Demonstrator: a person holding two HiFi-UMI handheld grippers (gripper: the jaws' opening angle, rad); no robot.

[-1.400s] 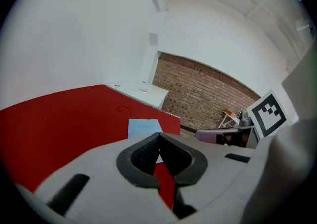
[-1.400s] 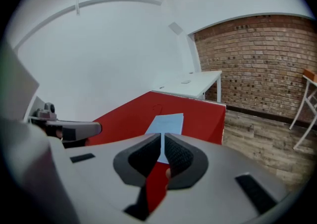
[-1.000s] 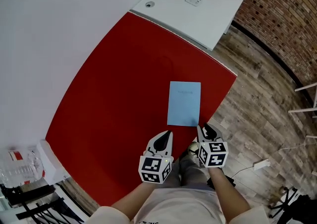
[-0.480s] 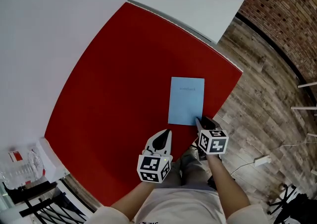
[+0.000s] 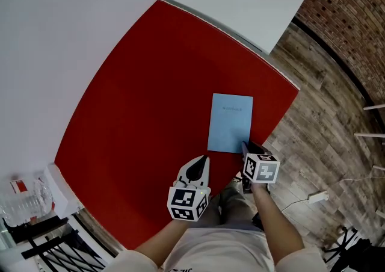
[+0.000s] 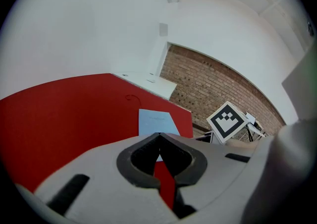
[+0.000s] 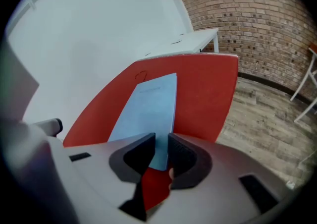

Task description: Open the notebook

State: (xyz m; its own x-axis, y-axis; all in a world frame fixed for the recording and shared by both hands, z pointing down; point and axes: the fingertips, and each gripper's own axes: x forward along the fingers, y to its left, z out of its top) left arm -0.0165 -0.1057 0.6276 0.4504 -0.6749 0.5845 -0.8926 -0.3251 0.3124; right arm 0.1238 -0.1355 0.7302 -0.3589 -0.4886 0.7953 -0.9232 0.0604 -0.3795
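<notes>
A light blue notebook (image 5: pixel 230 122) lies shut and flat on the red table (image 5: pixel 150 96), near its right edge. My right gripper (image 5: pixel 246 145) is at the notebook's near right corner. In the right gripper view its jaws stand a small gap apart, open (image 7: pixel 161 141), with the near edge of the notebook (image 7: pixel 148 109) showing between them. My left gripper (image 5: pixel 203 160) hangs over the table's near edge, left of the notebook and apart from it. Its jaws (image 6: pixel 159 138) meet at the tips, shut on nothing, and the notebook (image 6: pixel 156 120) lies beyond them.
A white table (image 5: pixel 240 0) butts against the red table's far side. Wooden floor (image 5: pixel 325 120) and a brick wall (image 5: pixel 355 12) lie to the right. White chair legs (image 5: pixel 370 120) stand at the far right. Clutter and a black rack (image 5: pixel 30 216) sit at the lower left.
My right gripper has moved forward from the table's near edge to the notebook's near right corner. The left gripper has stayed where it was. The notebook lies as before.
</notes>
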